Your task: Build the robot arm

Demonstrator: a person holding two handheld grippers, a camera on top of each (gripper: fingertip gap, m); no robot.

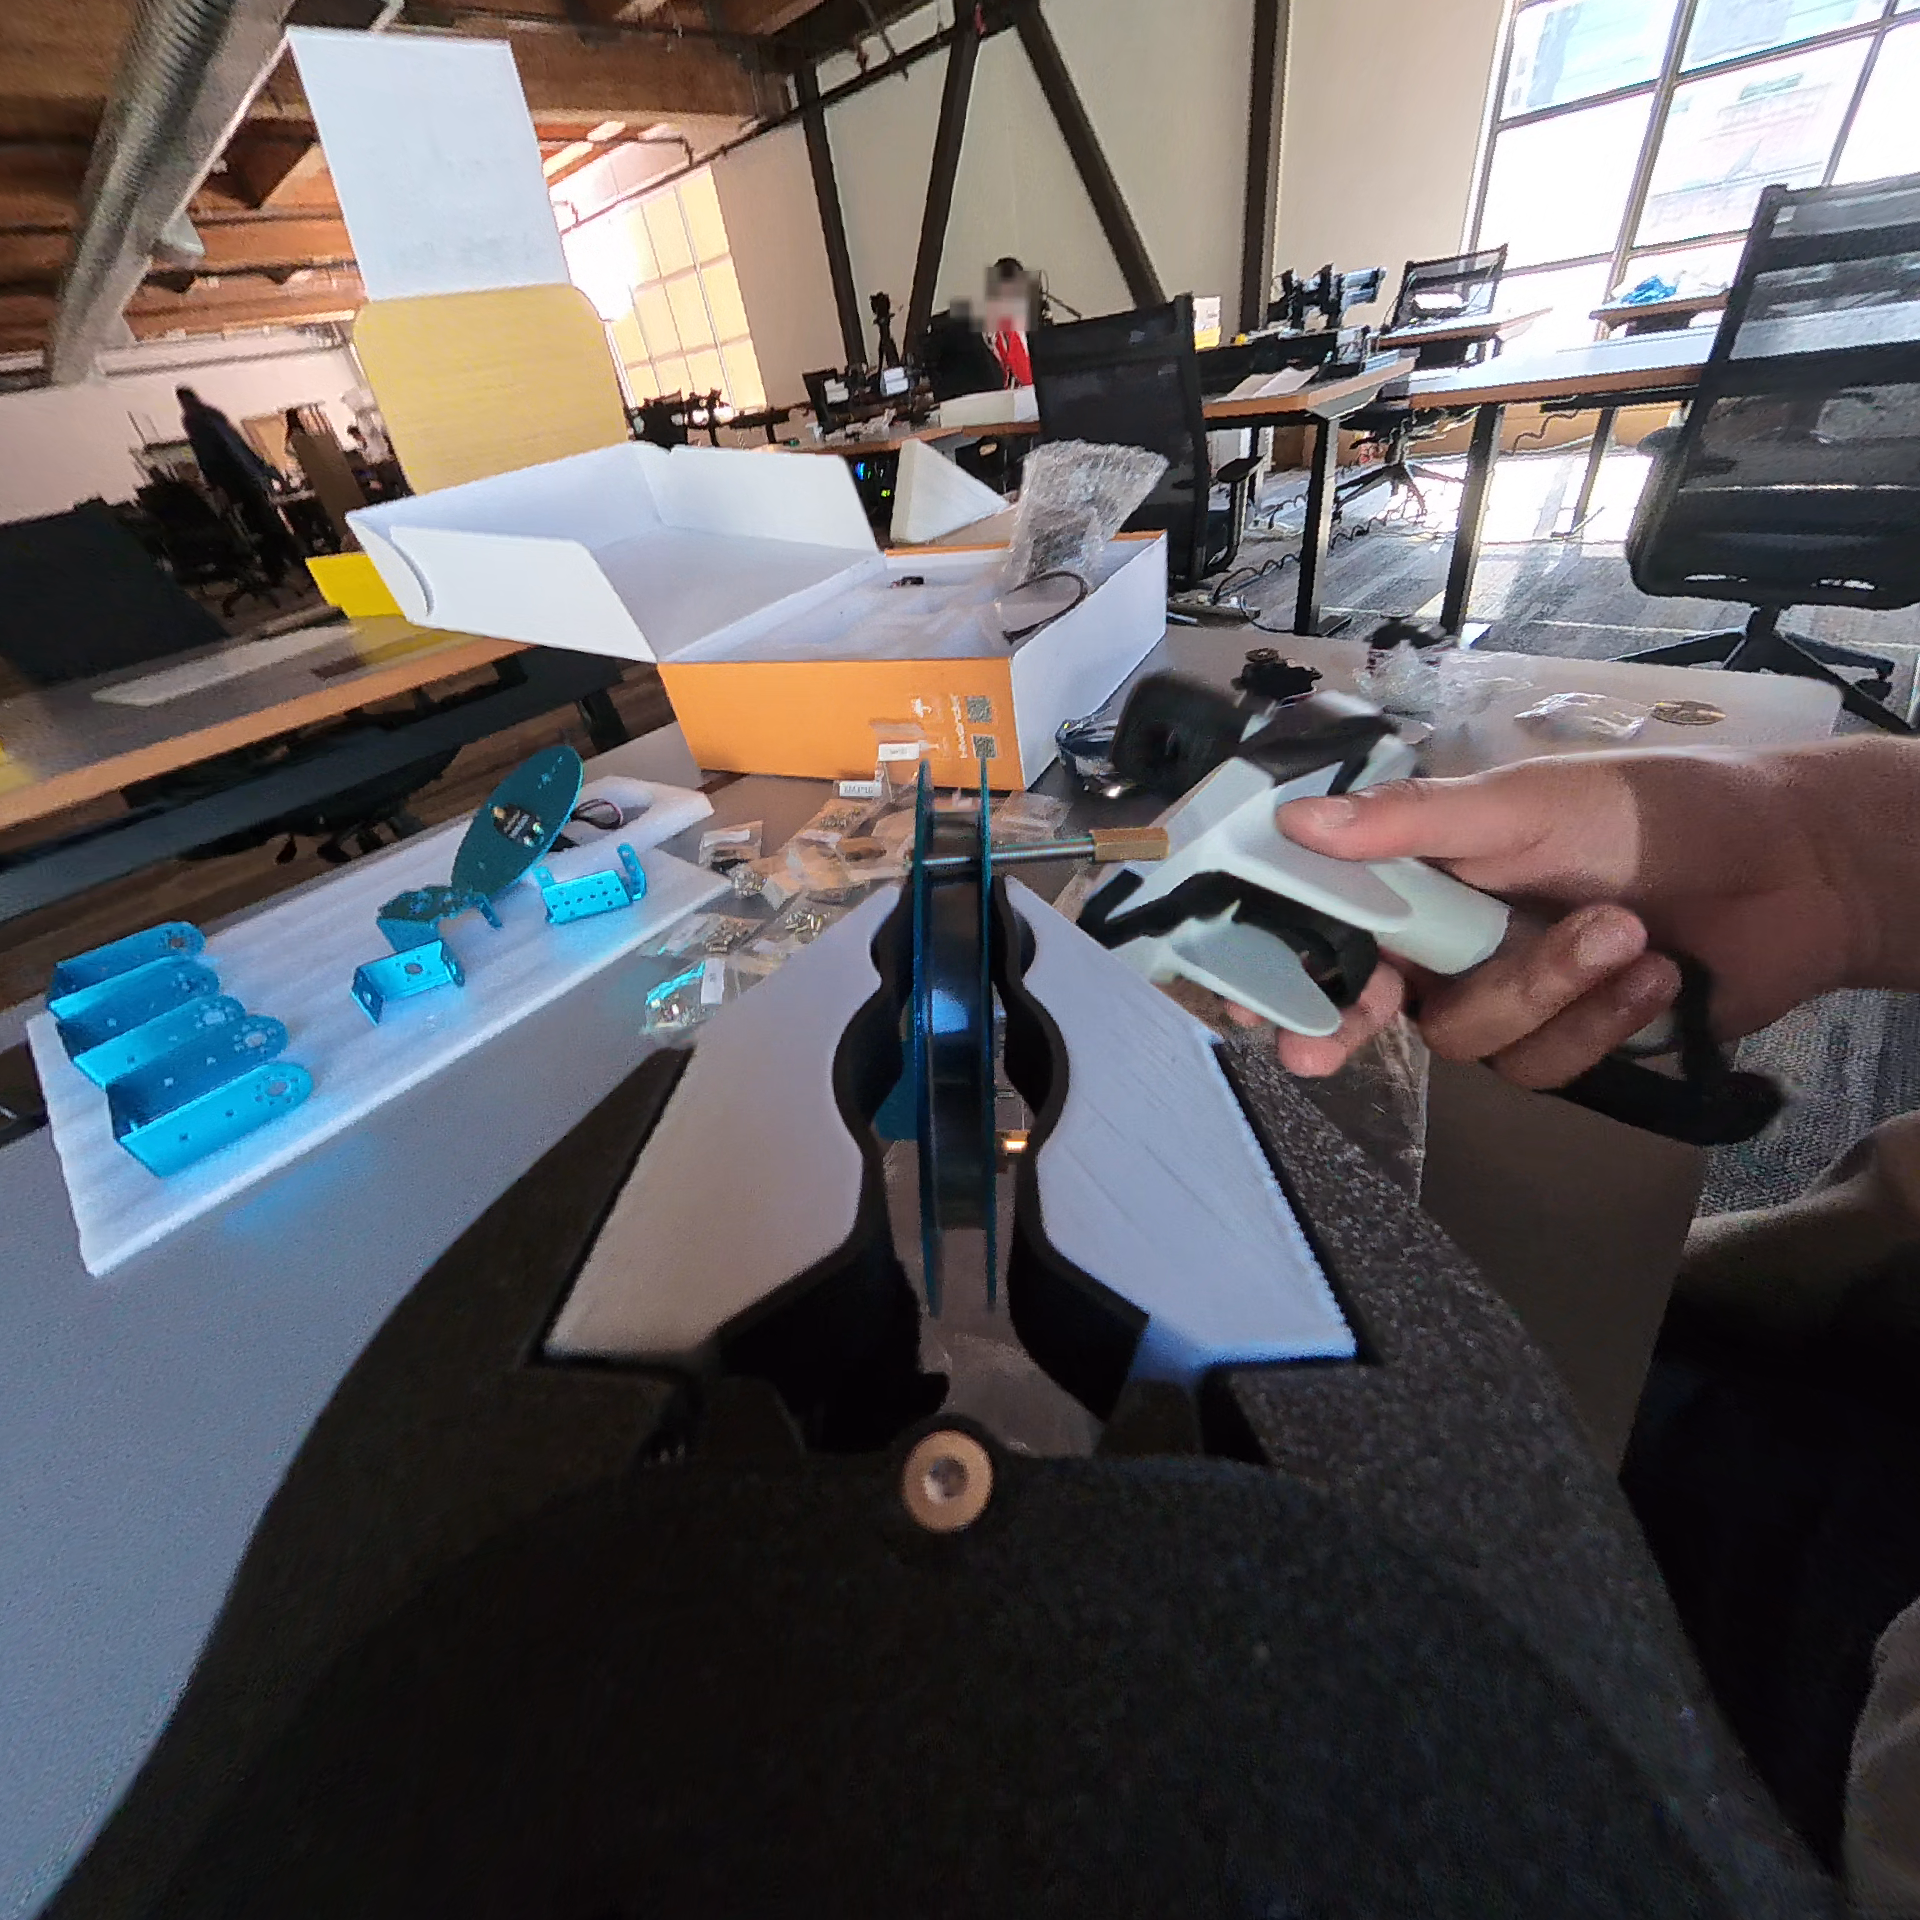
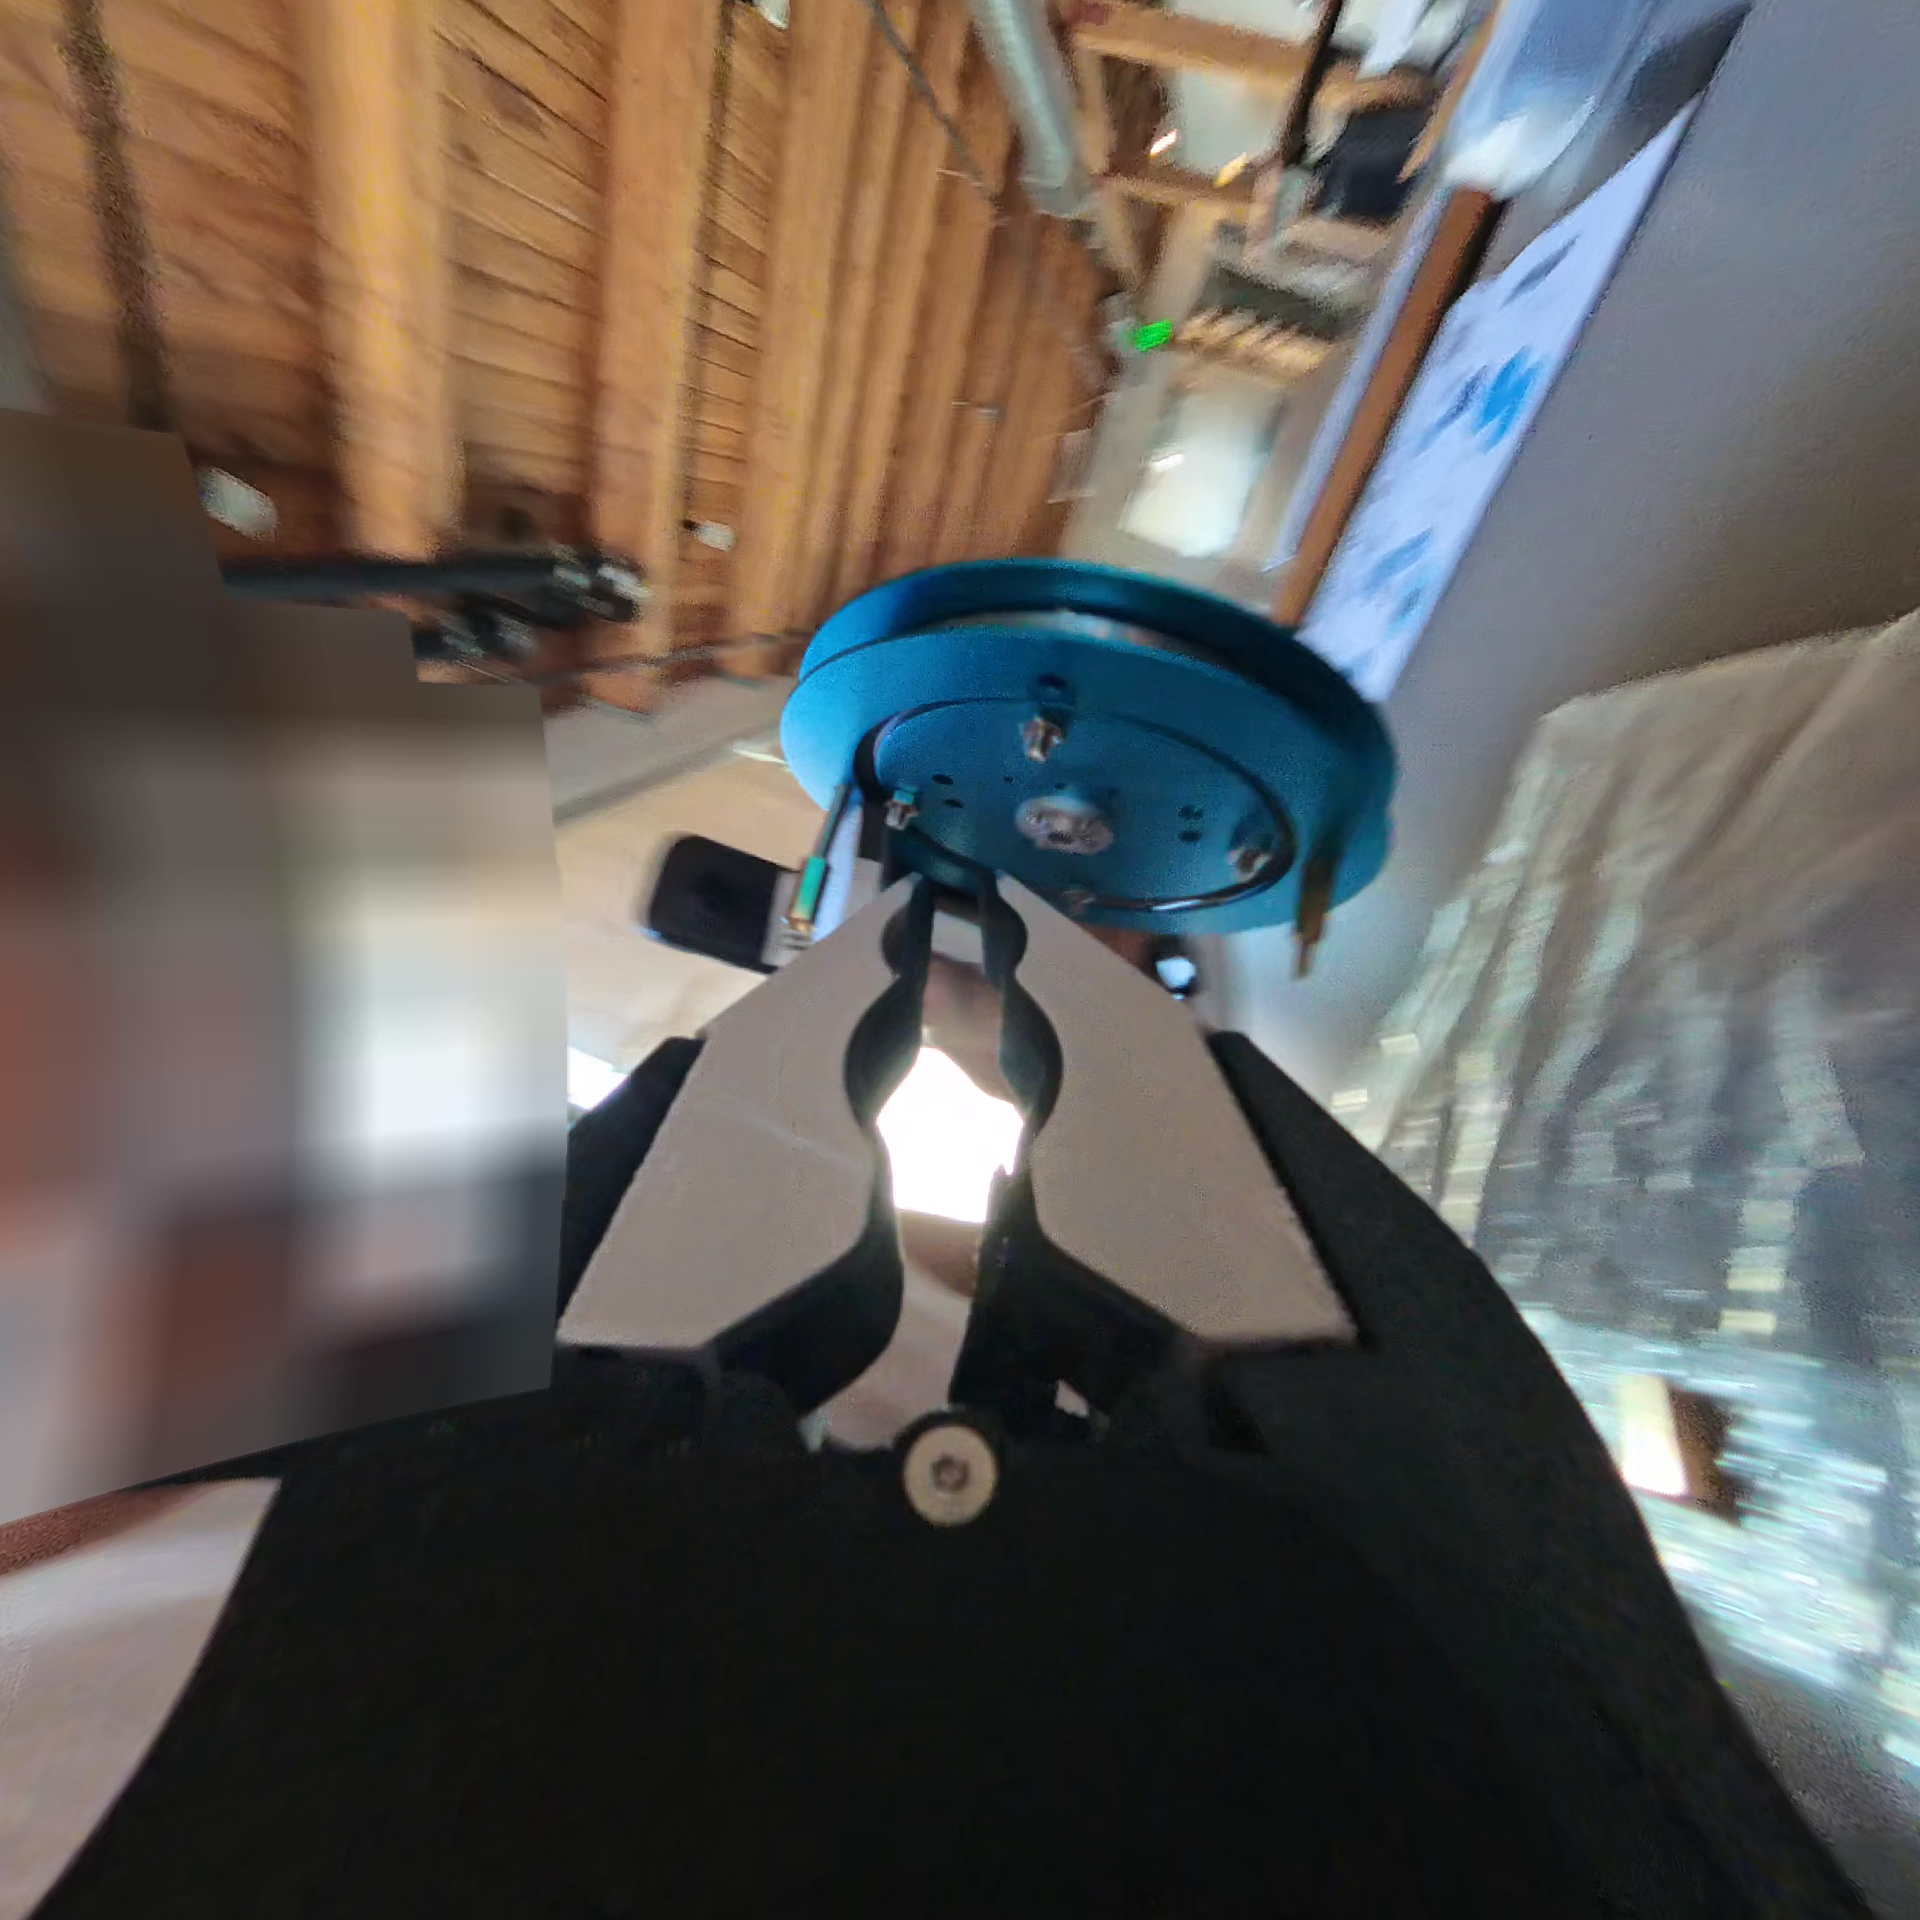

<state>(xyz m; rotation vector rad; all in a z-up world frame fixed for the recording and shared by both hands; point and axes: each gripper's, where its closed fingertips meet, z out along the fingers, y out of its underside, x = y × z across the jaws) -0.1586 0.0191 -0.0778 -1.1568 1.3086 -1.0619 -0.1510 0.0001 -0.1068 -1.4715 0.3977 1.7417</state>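
Observation:
My left gripper point(image 1: 956, 914) is shut on a blue double-disc assembly point(image 1: 951, 1039) and holds it upright, edge-on, above the grey table point(image 1: 208, 1403). A thin rod with a brass standoff point(image 1: 1127, 844) sticks out of the discs to the right. My right gripper point(image 1: 1127, 873), held by a hand point(image 1: 1662, 894), has its white fingertips at that standoff. In the right wrist view the right gripper point(image 2: 951, 902) is nearly closed right under the flat face of the blue disc assembly point(image 2: 1081, 748). What sits between its tips is hidden.
An open orange and white box point(image 1: 831, 717) stands behind the discs. A white foam sheet point(image 1: 312, 997) at the left carries several blue brackets point(image 1: 177, 1039) and a blue oval plate point(image 1: 514, 826). Small bags of screws point(image 1: 769, 883) lie in the middle. An office chair point(image 1: 1787, 416) stands at the right.

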